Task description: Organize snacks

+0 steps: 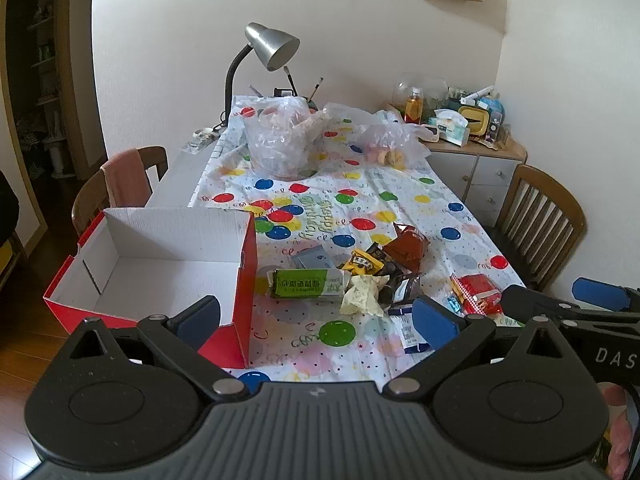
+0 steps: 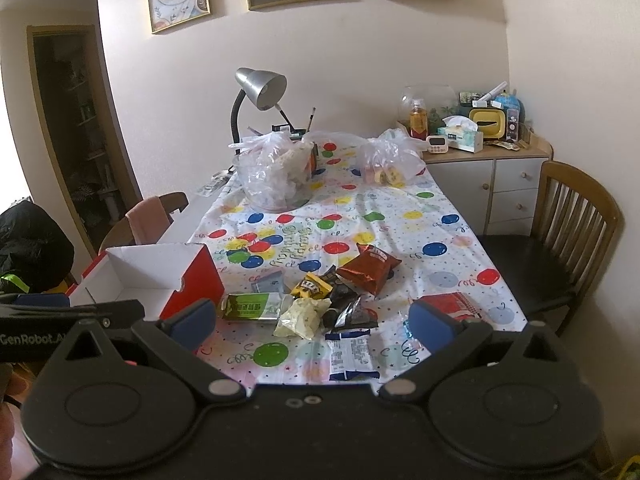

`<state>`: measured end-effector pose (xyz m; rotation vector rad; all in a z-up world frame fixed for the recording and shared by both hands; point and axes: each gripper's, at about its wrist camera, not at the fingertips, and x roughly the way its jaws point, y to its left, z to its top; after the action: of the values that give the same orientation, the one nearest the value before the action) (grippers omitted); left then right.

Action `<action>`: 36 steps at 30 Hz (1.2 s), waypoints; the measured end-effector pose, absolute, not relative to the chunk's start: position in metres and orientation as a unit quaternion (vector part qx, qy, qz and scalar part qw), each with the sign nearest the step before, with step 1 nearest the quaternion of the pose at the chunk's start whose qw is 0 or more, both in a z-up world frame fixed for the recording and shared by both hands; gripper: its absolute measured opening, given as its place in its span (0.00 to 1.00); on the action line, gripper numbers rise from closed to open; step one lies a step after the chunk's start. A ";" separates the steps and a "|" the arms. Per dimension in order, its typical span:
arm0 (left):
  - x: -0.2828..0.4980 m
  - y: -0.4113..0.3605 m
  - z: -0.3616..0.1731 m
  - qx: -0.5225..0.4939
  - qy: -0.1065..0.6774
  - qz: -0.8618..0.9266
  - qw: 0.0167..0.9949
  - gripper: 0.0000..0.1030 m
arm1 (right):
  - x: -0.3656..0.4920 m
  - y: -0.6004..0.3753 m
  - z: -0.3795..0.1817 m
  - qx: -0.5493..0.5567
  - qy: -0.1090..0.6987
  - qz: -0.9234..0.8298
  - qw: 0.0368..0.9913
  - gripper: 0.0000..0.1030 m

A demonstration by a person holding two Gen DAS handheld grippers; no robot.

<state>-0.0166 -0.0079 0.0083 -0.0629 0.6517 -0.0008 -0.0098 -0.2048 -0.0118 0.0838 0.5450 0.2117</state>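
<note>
Balloon-print cloth covers the table [image 1: 400, 200] ahead of me, with a silver desk lamp [image 1: 272, 46] and two clear plastic bags [image 1: 280, 140] at its far end. My left gripper [image 1: 316, 320] hovers near the table's near edge with its jaws spread wide and nothing between them. The red box [image 1: 160, 264], white inside and holding nothing, sits just ahead of its left finger. The snack pile lies straight ahead of it and slightly right: a green packet [image 1: 306, 283] nearest the box, a crumpled pale wrapper [image 1: 362, 294] beside it, a brown chip bag [image 1: 408, 246] farther off. My right gripper [image 2: 312, 318] is likewise wide open and holding nothing. The same pile lies between and just beyond its fingers, a white sachet [image 2: 350, 358] closest, a red packet [image 2: 454, 304] by its right finger.
</note>
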 end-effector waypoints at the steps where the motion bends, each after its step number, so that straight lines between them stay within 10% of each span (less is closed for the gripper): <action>1: -0.016 -0.009 0.008 -0.030 0.320 0.000 0.947 1.00 | -0.009 -0.206 -0.012 0.042 0.268 0.105 0.957 1.00; 36: 0.000 -0.019 0.001 -0.032 0.327 -0.021 0.944 1.00 | -0.006 -0.214 -0.016 0.042 0.263 0.101 0.959 0.99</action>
<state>-0.0005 -0.0192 0.0009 -0.0642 0.6657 -0.0420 -0.0056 -0.2135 -0.0158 0.0849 0.5333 0.2054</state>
